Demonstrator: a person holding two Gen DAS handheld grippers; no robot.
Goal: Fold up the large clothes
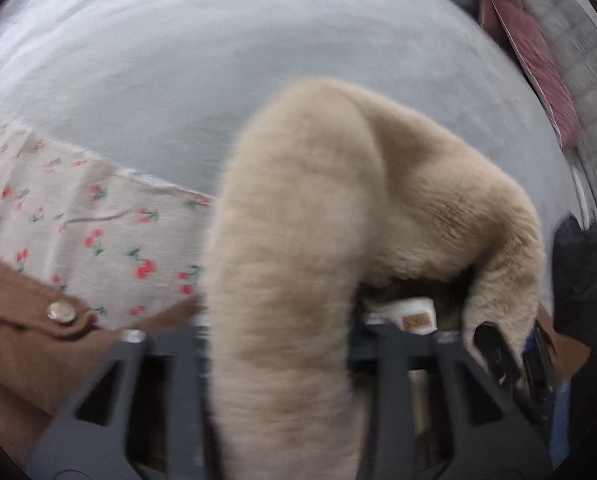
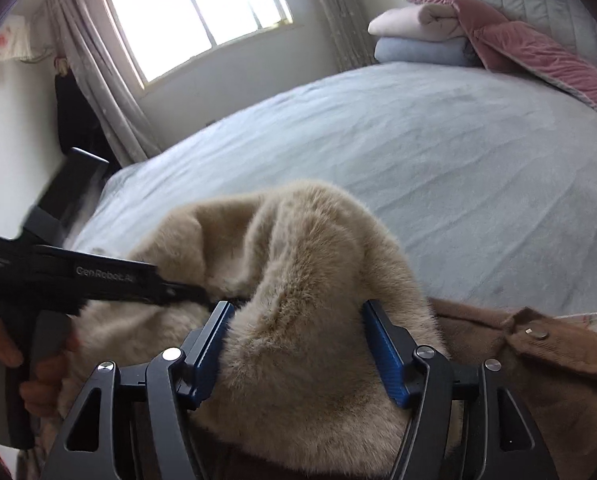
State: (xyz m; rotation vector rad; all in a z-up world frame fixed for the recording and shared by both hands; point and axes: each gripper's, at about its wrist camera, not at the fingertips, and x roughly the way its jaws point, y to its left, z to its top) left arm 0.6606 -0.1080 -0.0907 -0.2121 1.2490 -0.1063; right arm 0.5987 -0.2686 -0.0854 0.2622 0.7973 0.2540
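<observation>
Beige fur collar (image 2: 298,280) bulges up between the right gripper (image 2: 298,344) and its parted blue pads (image 2: 386,356), one pad meeting the pile and the other just clear of it. Left of it, the left gripper (image 2: 202,294) bites into the fur — pinched on a fold. Brown coat (image 2: 538,368) lies to the right, grey bed (image 2: 418,152) ahead.

Left wrist view motion-blurred; fur collar (image 1: 290,264) hides left hand-held gripper (image 1: 282,344) fingertips, grip unreadable. White label (image 1: 414,314) text too small. Brown coat (image 2: 538,360) cut by frame edge. Fur covers right hand-held gripper (image 2: 298,344) pad faces.
</observation>
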